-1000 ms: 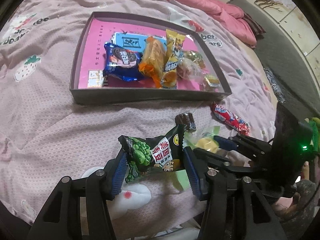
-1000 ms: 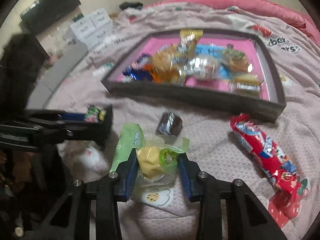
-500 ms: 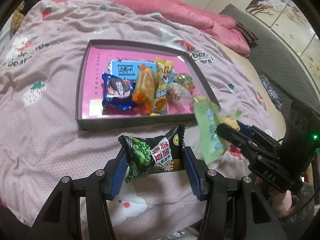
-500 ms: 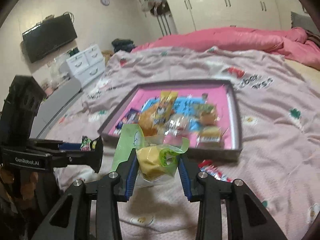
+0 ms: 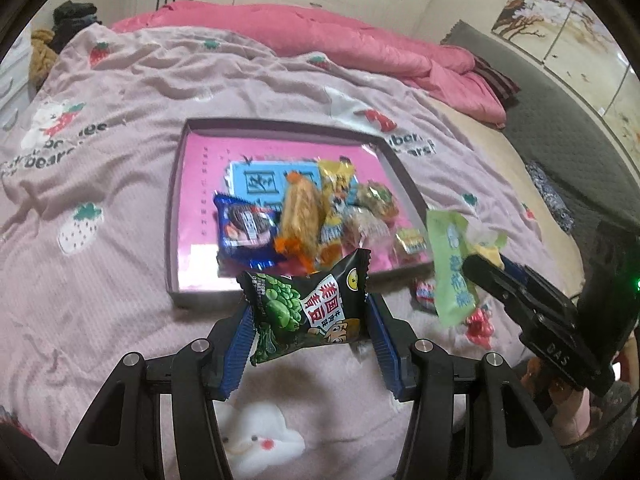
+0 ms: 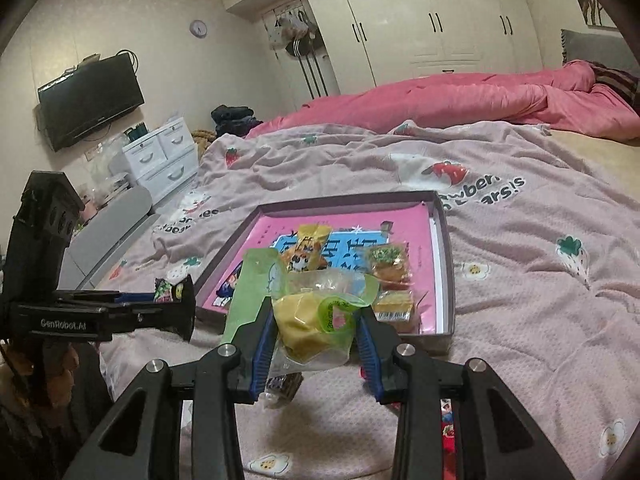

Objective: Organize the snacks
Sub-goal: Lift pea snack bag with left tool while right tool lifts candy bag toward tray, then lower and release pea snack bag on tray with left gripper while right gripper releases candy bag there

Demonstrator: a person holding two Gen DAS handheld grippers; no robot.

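Observation:
My left gripper (image 5: 310,330) is shut on a black packet of green peas (image 5: 308,312), held in the air just short of the box's near wall. My right gripper (image 6: 316,328) is shut on a clear green packet with a yellow cake (image 6: 310,320) inside, also lifted. In the left wrist view that packet (image 5: 454,268) hangs at the right, beside the box corner. The shallow box with a pink floor (image 5: 200,184) (image 6: 444,280) lies on the bed and holds several snacks: a blue cookie packet (image 5: 246,228), an orange bread packet (image 5: 300,216), a yellow packet (image 5: 336,192).
A red packet (image 5: 478,322) and a small dark sweet (image 6: 284,386) lie on the pink strawberry blanket (image 5: 100,280) near the box's near side. A pink quilt (image 6: 460,100) is bunched at the far end. White drawers (image 6: 160,158) stand off the bed at the left.
Both grippers have risen from the blanket with their packets and tilted up, so the box now lies lower and farther off. The red packet and the dark sweet stayed on the blanket.

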